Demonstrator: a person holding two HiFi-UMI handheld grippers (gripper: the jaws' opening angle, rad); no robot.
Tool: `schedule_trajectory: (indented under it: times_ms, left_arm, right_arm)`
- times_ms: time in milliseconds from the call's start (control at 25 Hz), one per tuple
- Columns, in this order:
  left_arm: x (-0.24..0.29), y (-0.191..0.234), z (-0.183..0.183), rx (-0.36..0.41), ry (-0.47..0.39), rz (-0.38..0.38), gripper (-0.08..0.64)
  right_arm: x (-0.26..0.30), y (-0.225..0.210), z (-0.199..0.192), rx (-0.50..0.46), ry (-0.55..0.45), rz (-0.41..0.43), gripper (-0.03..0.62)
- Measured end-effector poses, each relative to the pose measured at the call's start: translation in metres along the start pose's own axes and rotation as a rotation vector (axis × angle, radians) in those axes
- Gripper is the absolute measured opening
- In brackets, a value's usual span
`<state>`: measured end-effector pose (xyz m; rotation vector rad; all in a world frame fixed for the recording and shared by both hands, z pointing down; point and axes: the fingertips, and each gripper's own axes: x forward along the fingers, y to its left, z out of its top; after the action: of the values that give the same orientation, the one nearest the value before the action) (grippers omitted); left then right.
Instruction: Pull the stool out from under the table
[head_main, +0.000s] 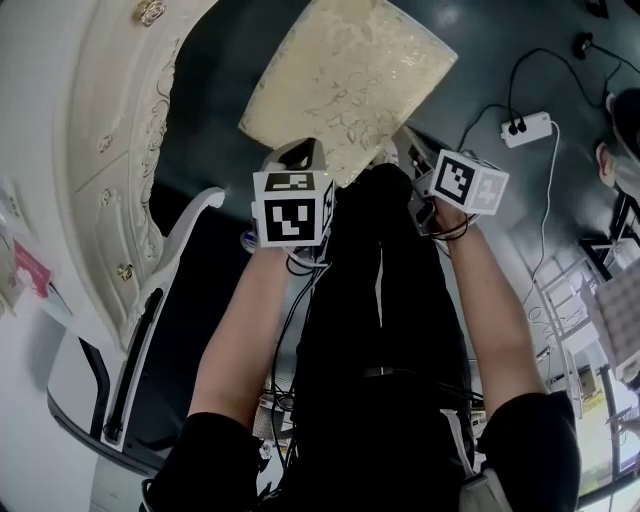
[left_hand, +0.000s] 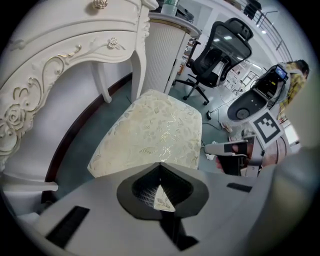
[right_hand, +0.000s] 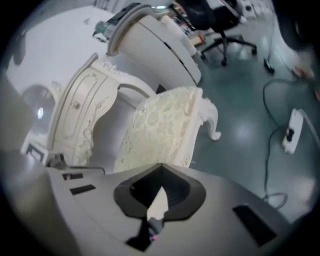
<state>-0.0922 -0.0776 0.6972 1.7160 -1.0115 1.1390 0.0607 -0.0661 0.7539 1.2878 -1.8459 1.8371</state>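
The stool (head_main: 350, 75) has a cream patterned seat and white carved legs, and it stands on the dark floor beside the ornate white table (head_main: 115, 150). In the head view both grippers sit at its near edge. My left gripper (head_main: 300, 152) is at the seat's near left corner and my right gripper (head_main: 405, 150) at its near right corner. The left gripper (left_hand: 160, 164) has its jaws together over the seat (left_hand: 155, 130). The right gripper (right_hand: 161, 166) is also shut, its tip at the seat's (right_hand: 160, 130) near edge. I cannot see any contact with the seat.
A white power strip (head_main: 527, 128) with black cables lies on the floor to the right. A black office chair (left_hand: 220, 50) stands beyond the stool. A white curved machine (head_main: 150, 320) is at my left. A person (head_main: 620, 140) stands at the right edge.
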Motion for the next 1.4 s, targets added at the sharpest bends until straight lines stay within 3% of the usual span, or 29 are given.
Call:
schedule_trajectory:
  times_ms: [200,280,360,680,840,1080,1400]
  left_arm:
    - [-0.016,-0.01,0.028,-0.045,-0.072,-0.035,0.002]
    - [-0.027,-0.016,0.045,-0.073,-0.118,-0.061,0.002]
    - [-0.043,-0.024,0.06,-0.069,-0.161,-0.077,0.002]
    - [-0.134,-0.057,0.124,0.009,-0.347,-0.077,0.0]
    - [-0.192,-0.072,0.161,0.045,-0.449,-0.084,0.0]
    - [-0.305,-0.09,0.193,0.085,-0.578,-0.07,0.0]
    - [-0.468,-0.11,0.246,0.127,-0.842,-0.031,0.0]
  right_arm:
    - [-0.03,0.03,0.029,-0.52,-0.078,-0.198,0.008]
    - [-0.045,0.05,0.051,-0.649,-0.142,-0.262,0.008]
    - [-0.062,0.073,0.071,-0.706,-0.213,-0.291,0.008]
    - [-0.138,0.167,0.127,-0.762,-0.414,-0.279,0.008]
    - [-0.175,0.209,0.154,-0.731,-0.489,-0.253,0.008]
    - [-0.255,0.303,0.172,-0.705,-0.576,-0.185,0.008]
    - [-0.355,0.425,0.221,-0.744,-0.76,-0.078,0.008]
